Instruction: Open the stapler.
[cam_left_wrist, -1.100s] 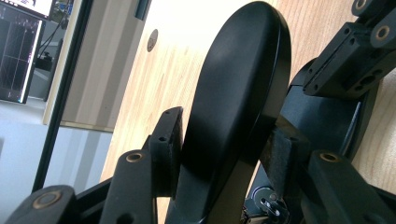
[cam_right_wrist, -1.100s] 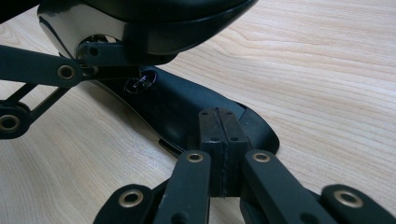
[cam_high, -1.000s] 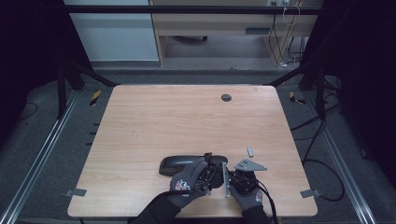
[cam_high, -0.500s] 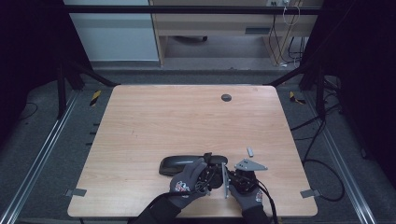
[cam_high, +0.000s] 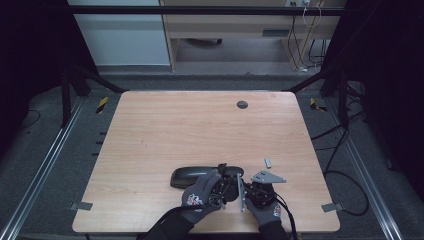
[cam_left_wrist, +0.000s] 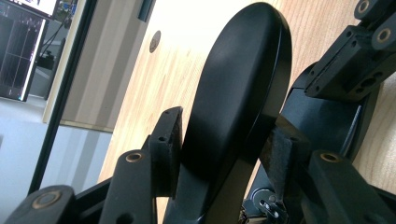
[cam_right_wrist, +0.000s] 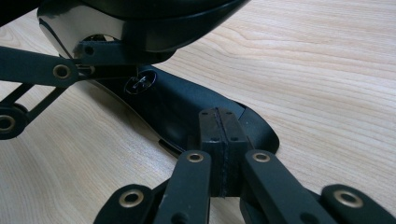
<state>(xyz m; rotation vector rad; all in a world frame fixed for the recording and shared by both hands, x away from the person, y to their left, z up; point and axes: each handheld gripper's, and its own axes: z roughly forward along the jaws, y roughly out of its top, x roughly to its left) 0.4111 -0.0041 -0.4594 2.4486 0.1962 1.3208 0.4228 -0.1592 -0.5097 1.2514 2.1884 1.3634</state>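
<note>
The left tongs (cam_left_wrist: 219, 154) were clamped on the raised lid (cam_left_wrist: 233, 93) of a black glasses case (cam_high: 192, 176), one pad on each side of the lid's edge, so the lid stood up and stayed open. The left hand (cam_high: 205, 192) in its grey glove held those tongs low over the desk (cam_high: 165, 130). The right tongs (cam_right_wrist: 218, 140) were squeezed tight, pad against pad, with nothing between them. Their tips rested on or just above the bottom half (cam_right_wrist: 187, 112) of the case; it was hard to tell if they touched it. They probably sat there to press that half down, so the case would not slide or tip while the lid was held up. The right hand (cam_high: 262, 205) sat just beside the left one, and a grey three-cornered plate (cam_high: 267, 177) rode on top of its tongs. The case lay near the desk's front edge, a bit right of the middle, with its long side running along that edge. This spot was close to the person, so both hands could reach it without stretching. A small grey piece (cam_high: 268, 162) lay on the wood just beyond the right tongs, apart from the case. A dark round hole (cam_high: 242, 104) sat far off near the back edge of the desk.
</note>
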